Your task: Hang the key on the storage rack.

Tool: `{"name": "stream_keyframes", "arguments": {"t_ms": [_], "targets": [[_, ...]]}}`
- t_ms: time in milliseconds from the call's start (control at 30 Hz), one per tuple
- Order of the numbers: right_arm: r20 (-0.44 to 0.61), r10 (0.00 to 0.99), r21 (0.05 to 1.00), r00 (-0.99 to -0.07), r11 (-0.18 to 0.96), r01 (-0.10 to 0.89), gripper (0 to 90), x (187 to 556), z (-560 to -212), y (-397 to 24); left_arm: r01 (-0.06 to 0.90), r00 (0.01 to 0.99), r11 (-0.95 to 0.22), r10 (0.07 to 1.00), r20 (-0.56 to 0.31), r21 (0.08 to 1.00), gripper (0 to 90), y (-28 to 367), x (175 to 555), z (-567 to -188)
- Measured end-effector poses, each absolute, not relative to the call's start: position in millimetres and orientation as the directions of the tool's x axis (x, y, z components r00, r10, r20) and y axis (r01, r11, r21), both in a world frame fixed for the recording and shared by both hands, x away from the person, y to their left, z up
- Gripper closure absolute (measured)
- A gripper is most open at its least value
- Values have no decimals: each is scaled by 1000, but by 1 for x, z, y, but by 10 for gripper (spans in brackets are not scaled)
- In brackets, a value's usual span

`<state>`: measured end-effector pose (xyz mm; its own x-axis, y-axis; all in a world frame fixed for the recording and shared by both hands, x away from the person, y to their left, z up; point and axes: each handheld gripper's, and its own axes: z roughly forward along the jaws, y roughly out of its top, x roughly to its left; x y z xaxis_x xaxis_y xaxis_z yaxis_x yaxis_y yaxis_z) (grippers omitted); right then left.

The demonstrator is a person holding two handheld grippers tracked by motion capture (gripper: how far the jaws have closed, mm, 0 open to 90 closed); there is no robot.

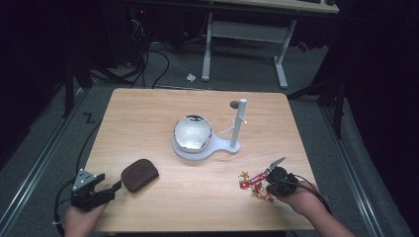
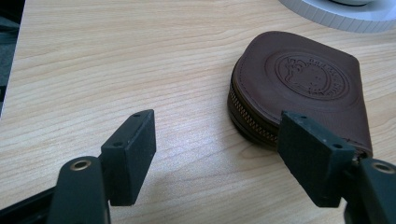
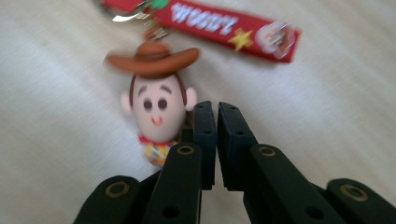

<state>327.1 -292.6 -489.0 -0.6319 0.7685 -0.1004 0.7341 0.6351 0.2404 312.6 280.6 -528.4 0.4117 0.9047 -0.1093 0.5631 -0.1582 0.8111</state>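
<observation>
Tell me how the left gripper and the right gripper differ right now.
The left gripper has its jaws spread wide, while the right gripper has its jaws nearly closed with nothing between them. The left gripper sits by a brown zip pouch, one jaw in front of the pouch's edge; the right gripper sits beside a cowboy keychain with a red strap. Both are black, hand-held and low over the wooden table.

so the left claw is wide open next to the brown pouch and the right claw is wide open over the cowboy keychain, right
Not quite. The right claw is shut, not wide open: the right gripper view shows its jaws nearly together beside the cowboy keychain, with nothing held. The rest holds: the left claw is wide open next to the brown pouch.
</observation>
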Motion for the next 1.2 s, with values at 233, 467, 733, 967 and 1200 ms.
{"name": "stream_keyframes", "arguments": {"t_ms": [233, 467, 733, 967, 1200], "targets": [[-89, 781, 259, -618, 617, 743, 786, 306, -479, -296, 558, 420, -167, 902, -103, 812, 286, 278, 312, -527], [-45, 800, 309, -599, 581, 753, 631, 307, -466, -290, 559, 426, -176, 899, -99, 810, 285, 277, 314, -527], [28, 819, 280, -573, 543, 791, 498, 322, -483, -281, 562, 425, -172, 899, -104, 809, 285, 280, 314, -528], [45, 823, 270, -566, 535, 801, 484, 328, -487, -281, 563, 429, -173, 897, -107, 808, 285, 279, 315, -528], [48, 815, 246, -577, 551, 798, 530, 327, -492, -276, 561, 431, -173, 896, -107, 809, 285, 279, 314, -528]]}}
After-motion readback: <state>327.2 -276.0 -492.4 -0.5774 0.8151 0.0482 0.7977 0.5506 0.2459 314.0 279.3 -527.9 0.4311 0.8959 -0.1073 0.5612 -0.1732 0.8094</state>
